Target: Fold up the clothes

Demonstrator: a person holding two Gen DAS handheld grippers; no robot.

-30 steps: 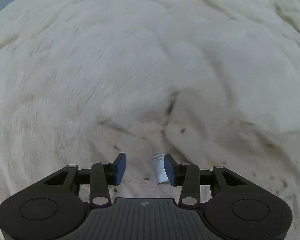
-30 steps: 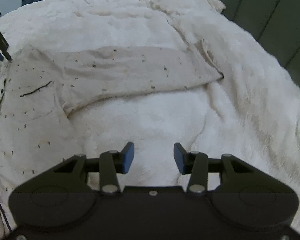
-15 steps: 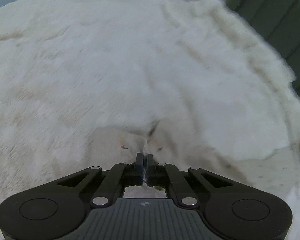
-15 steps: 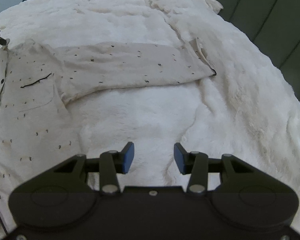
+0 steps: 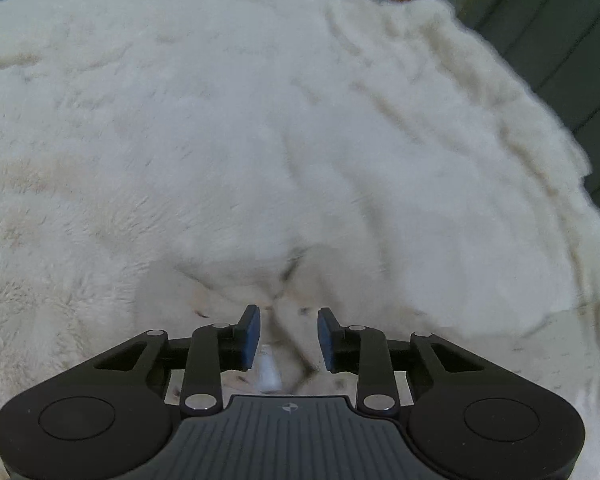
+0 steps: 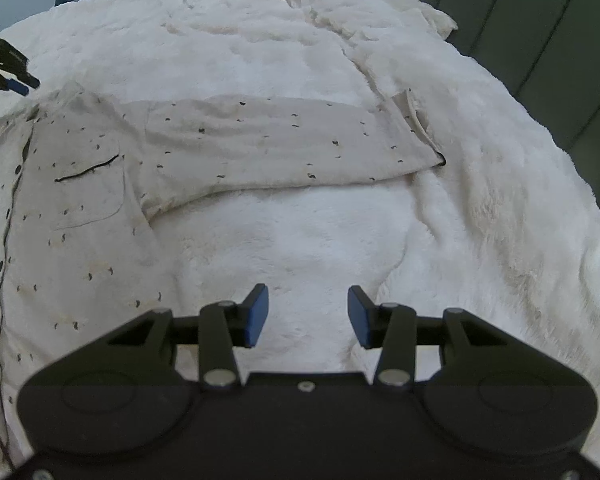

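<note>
Lies spread flat on white fleecy blanket [image 6: 300, 60]: speckled shirt [image 6: 80, 216], sleeve [image 6: 284, 148] stretched sideways, presumably laid out for folding. Collar bunched between left gripper [image 5: 288, 334] jaws, opening, not pressing. Right gripper [image 6: 307, 316] jaws apart, empty, hovering over blanket below the sleeve

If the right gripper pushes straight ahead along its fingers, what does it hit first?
Most likely the bare white fleece blanket. The right gripper is open and empty, pointing down at plain fleece. The spotted shirt lies off to the left, its sleeve farther ahead; depth is hard to judge.
</note>
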